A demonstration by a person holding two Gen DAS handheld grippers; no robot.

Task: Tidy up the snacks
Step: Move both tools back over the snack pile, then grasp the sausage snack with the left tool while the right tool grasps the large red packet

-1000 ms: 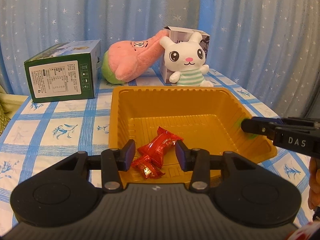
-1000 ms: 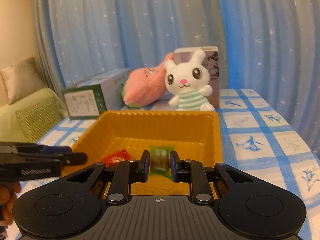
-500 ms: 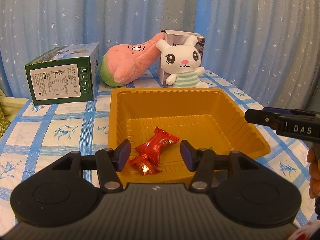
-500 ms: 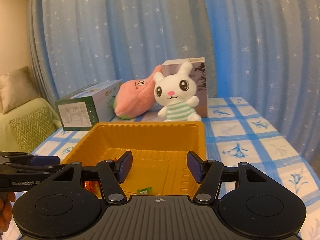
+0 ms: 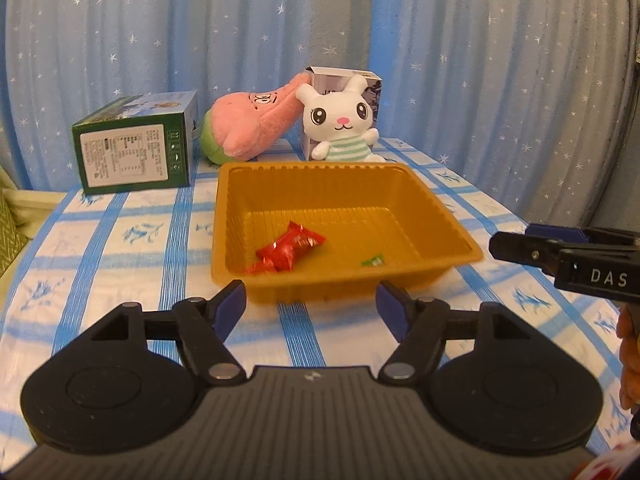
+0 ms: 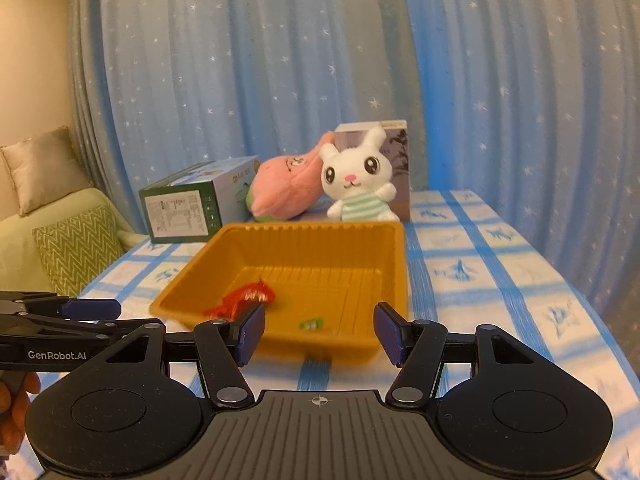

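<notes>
Two red candies [image 5: 290, 249] and a small green one [image 5: 373, 260] lie in the orange tray [image 5: 448, 216] on the checked tablecloth [image 5: 120, 240]. A careless reach could nudge the light tray. The left gripper [image 5: 311, 310], jaws just widening, and the right gripper [image 6: 319, 332] both stand open, empty, short of the tray.

A glossy orange-gold plastic tray [image 5: 436, 216] with ribbed walls holds shiny red foil-wrapped candies [image 5: 290, 248] and a small green-wrapped sweet [image 5: 373, 260]. The tablecloth [image 5: 120, 248] is white with a blue check and blue floral prints. Near its far edge stand a dark green carton with a white label panel [image 5: 136, 152], a pink-and-green plush toy [image 5: 248, 128] and a white plush rabbit in a mint-striped top [image 5: 340, 124]. The curtain [image 5: 200, 32] behind is pale blue, dotted with white stars.
</notes>
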